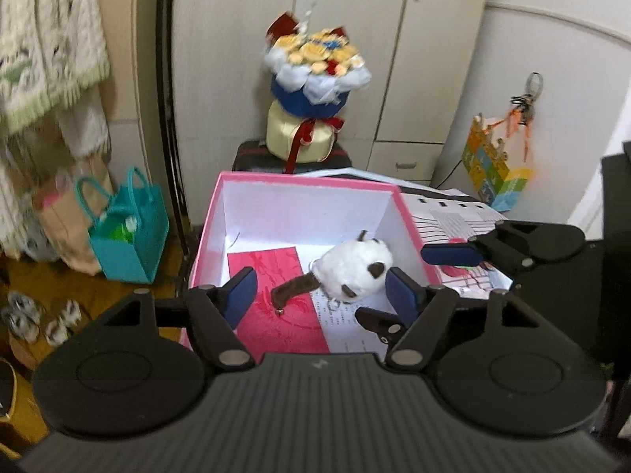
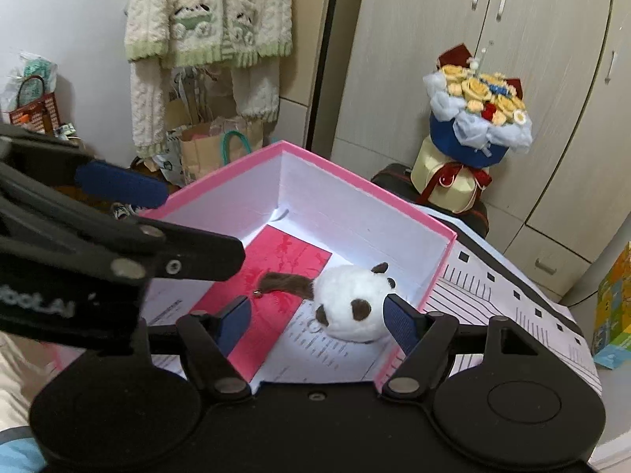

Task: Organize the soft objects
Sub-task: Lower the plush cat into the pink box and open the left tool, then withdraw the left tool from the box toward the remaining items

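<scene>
A white plush panda with brown patches and a brown strap lies inside the open pink box, on red and white papers. It also shows in the right wrist view, inside the same box. My left gripper is open above the box, its right pad next to the plush. My right gripper is open too, its right pad beside the plush. The right gripper also shows in the left wrist view at the box's right wall. The left gripper appears at the left of the right wrist view.
A flower bouquet stands on a dark case behind the box. A teal bag sits on the floor at left. Knit clothes hang on the wall. Printed paper lies right of the box. Cabinets stand behind.
</scene>
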Demonstrator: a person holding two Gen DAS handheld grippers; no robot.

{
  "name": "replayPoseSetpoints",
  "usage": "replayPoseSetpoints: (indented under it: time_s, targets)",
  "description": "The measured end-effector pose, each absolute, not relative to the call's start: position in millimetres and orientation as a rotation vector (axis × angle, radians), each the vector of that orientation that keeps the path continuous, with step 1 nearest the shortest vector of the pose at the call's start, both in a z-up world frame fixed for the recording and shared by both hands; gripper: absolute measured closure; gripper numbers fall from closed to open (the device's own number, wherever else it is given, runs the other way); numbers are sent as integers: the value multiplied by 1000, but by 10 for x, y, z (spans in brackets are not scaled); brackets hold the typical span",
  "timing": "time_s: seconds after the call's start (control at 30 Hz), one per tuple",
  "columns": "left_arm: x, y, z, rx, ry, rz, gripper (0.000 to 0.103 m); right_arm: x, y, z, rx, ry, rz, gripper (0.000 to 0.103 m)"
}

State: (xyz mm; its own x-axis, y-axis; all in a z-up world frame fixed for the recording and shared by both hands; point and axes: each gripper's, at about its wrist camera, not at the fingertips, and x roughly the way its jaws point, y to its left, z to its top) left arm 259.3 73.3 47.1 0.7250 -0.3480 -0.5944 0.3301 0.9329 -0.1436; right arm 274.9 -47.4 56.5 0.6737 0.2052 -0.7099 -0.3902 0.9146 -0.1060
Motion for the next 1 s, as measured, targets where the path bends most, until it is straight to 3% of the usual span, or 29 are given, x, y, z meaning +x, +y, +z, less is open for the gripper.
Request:
replayPoseSetpoints:
  time_s: [0.53,1.0]
  targets:
    - [1538,647,927,103,502,-456,21,1621,-995,1061,-152,650,384,20]
    - [1289,-49,549,70,500,-607,17,819,-2248,701,-3,610,232,17]
